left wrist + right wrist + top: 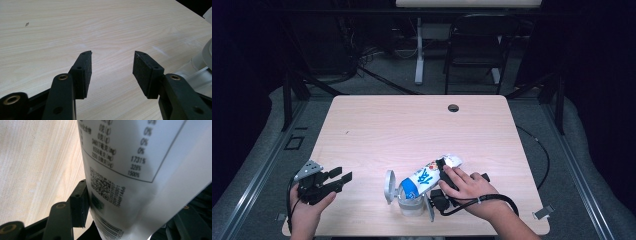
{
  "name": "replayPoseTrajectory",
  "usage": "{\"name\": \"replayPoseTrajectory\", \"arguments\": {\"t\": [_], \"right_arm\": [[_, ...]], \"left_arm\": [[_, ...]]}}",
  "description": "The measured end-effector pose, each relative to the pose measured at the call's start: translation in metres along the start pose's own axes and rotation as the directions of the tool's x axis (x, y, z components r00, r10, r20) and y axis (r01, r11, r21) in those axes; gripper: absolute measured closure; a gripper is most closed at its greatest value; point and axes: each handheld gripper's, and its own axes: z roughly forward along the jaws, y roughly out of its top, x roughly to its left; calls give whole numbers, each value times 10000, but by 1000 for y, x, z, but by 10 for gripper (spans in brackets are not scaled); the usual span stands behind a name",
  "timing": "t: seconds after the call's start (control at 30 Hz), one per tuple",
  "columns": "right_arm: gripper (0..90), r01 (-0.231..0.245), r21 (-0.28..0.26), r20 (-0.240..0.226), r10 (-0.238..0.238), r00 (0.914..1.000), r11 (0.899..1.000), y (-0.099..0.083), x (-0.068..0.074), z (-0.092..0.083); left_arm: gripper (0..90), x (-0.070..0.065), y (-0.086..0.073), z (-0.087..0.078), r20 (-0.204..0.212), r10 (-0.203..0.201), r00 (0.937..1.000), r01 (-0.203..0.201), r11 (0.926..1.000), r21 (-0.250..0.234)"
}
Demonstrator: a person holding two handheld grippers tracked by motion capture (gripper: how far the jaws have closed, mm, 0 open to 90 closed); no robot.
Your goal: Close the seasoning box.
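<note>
The white pouch (430, 176) lies tilted at the near middle of the worktop (412, 125), its lower end at the mouth of a clear jar (410, 197) on its side, the lid (389, 186) just left of it. The pouch sits between the jaws of the right claw (443, 181), which grips it wide; in the right gripper view the left pad presses its printed side (130, 170). The left claw (112, 67) rests well apart to the left, jaws open and empty.
</note>
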Motion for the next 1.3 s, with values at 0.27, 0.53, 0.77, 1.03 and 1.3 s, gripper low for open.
{"name": "replayPoseTrajectory", "arguments": {"t": [0.27, 0.53, 0.77, 1.03, 1.3], "right_arm": [[440, -45, -27, -24, 44, 10000, 10000, 0, 0, 0], [440, -43, -44, 2, 43, 10000, 10000, 0, 0, 0], [440, 110, 88, 12, -110, 9999, 9999, 1, -1, -1], [441, 117, -13, 79, -117, 9999, 9999, 1, 0, 0], [443, 183, 25, 81, -183, 9998, 9998, 1, 0, -1]], "left_arm": [[500, 0, 0, 0, 1, 1, 10000, -1, 10000, -15], [500, -1, 0, 1, 0, 1, 10000, -1, 10000, -15], [500, 0, 0, 0, 0, -5, 10000, 5, 10000, -19], [500, 0, 0, 0, -5, 2, 10000, -2, 10000, -1], [499, 1, 0, 0, -14, -3, 10000, 3, 10000, -25]]}}
